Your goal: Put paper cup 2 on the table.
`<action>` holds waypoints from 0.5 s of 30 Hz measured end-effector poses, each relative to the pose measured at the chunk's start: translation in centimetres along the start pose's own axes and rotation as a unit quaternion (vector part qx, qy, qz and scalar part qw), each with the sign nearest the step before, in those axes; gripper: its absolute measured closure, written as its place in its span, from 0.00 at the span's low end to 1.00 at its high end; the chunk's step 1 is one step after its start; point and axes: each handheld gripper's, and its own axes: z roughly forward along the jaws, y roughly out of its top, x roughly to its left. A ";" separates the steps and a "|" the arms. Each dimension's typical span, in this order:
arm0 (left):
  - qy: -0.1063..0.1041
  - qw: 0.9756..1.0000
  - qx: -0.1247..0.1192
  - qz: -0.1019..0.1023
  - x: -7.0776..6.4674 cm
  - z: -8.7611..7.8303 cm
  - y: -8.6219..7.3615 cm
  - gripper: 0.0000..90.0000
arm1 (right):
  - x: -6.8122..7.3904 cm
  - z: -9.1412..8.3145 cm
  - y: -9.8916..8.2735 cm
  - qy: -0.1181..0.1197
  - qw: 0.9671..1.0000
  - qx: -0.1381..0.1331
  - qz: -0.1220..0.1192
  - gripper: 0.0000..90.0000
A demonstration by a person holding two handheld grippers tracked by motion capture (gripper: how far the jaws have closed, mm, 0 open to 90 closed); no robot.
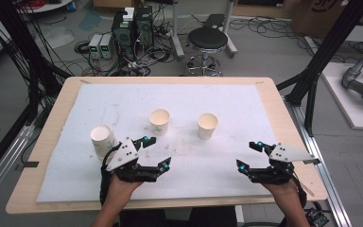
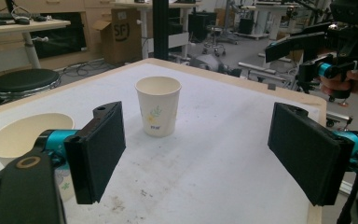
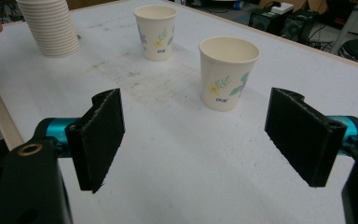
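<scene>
Three paper-cup spots stand in a row on the white mat [image 1: 217,99]. At the left is a stack of cups [image 1: 101,139] [image 3: 49,28]. A single flowered cup [image 1: 159,121] [image 2: 23,135] [image 3: 156,32] sits in the middle, and another [image 1: 207,125] [image 2: 158,106] [image 3: 228,72] to the right. My left gripper [image 1: 156,153] [image 2: 203,149] hovers just right of the stack, open and empty, its jaws pointing toward the right-hand cup. My right gripper [image 1: 248,155] [image 3: 200,135] is open and empty near the mat's front right, facing left toward that same cup.
The wooden table edge [image 1: 283,109] frames the mat. Behind the table on the floor are a black stool [image 1: 208,40], computer boxes [image 1: 132,28] and cables. Black frame posts [image 1: 321,56] rise at the right. A stained patch [image 3: 135,70] marks the mat.
</scene>
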 end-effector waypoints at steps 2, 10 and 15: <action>0.000 1.000 0.000 -0.001 0.0 -0.1 -0.1 0.21 | 0.2 0.0 0.1 0.000 1.000 0.002 0.001 0.23; 0.004 1.000 -0.001 -0.001 0.1 -0.3 -0.3 0.21 | 0.3 0.0 0.3 -0.002 1.000 0.000 -0.001 0.23; 0.006 1.000 -0.002 -0.004 0.2 -0.2 -0.4 0.21 | 0.3 -0.1 0.2 -0.002 1.000 0.000 0.001 0.23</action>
